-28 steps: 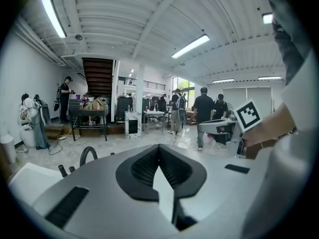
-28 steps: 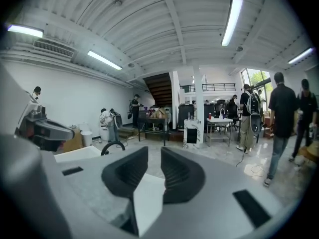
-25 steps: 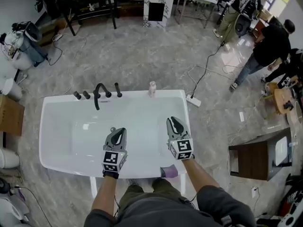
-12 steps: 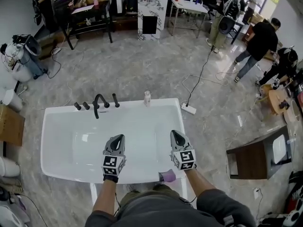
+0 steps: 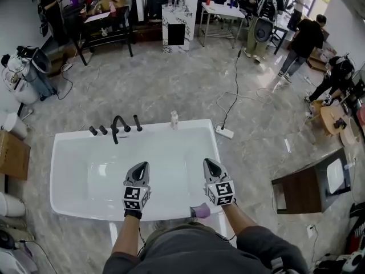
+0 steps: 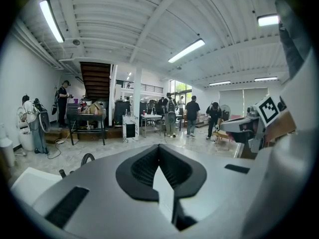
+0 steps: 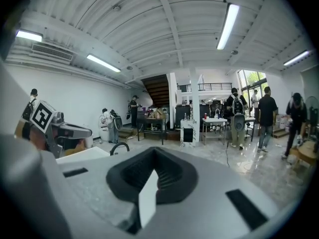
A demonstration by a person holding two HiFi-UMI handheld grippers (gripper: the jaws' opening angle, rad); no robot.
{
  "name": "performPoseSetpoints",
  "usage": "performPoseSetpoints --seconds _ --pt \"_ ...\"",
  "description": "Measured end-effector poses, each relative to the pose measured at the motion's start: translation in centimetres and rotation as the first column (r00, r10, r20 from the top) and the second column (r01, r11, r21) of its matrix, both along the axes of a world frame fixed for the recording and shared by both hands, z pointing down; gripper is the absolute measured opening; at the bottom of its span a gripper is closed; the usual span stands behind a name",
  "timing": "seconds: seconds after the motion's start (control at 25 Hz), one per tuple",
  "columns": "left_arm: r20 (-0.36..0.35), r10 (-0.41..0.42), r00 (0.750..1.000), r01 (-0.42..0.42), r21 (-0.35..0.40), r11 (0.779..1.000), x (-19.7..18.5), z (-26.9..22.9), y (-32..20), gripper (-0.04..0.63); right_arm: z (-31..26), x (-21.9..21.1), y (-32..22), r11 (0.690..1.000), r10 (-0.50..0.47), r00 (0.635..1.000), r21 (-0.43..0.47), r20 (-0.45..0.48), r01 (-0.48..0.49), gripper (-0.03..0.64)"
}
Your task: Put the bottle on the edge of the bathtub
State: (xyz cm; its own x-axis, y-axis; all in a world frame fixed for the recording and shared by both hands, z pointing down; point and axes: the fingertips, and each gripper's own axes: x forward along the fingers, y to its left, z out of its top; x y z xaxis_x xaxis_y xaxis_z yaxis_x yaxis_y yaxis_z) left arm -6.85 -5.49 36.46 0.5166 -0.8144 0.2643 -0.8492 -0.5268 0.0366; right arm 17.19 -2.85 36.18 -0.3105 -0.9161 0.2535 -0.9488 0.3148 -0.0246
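We hold the left gripper (image 5: 141, 166) with its two jaws pressed together, pads meeting in a thin seam and nothing between them. The right gripper (image 5: 209, 162) is the same: jaws fully together, empty. Both hover side by side, well apart from each other, over the near half of a white bathtub (image 5: 55, 170), tips pointing toward the far side.

Beyond them the basin is bare. On the far rim stands a black faucet (image 5: 118, 125) with small black handles beside it. To its right, apart from them and also on the far rim, is the bottle (image 5: 174, 119), small, pale and upright. On the near rim, just beside our right wrist, sits a small purple object (image 5: 201, 211); we cannot tell what it is. A white power strip (image 5: 224, 132) lies on the marble floor past the tub's far right corner.

We judge that the bottle already rests on the tub's edge, so either the placing is done or a new lift has not begun. If we are to handle it, the right gripper is the nearer one in line. We would do well to spread the jaws before reaching, not at the bottle. We should come in level across the basin and close on the body below the cap. The rim looks narrow and glossy, so the bottle should go down flat and upright, well clear of the faucet handles, and the jaws should part slowly.
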Motion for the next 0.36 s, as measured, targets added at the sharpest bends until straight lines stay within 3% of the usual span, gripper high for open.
performPoseSetpoints --seconds 0.36 --pt "-0.009 -0.002 1.000 0.002 0.019 1.000 0.1 -0.4 1.3 -0.002 -0.1 -0.6 1.5 1.000 -0.020 1.000 0.005 -0.002 0.021 0.000"
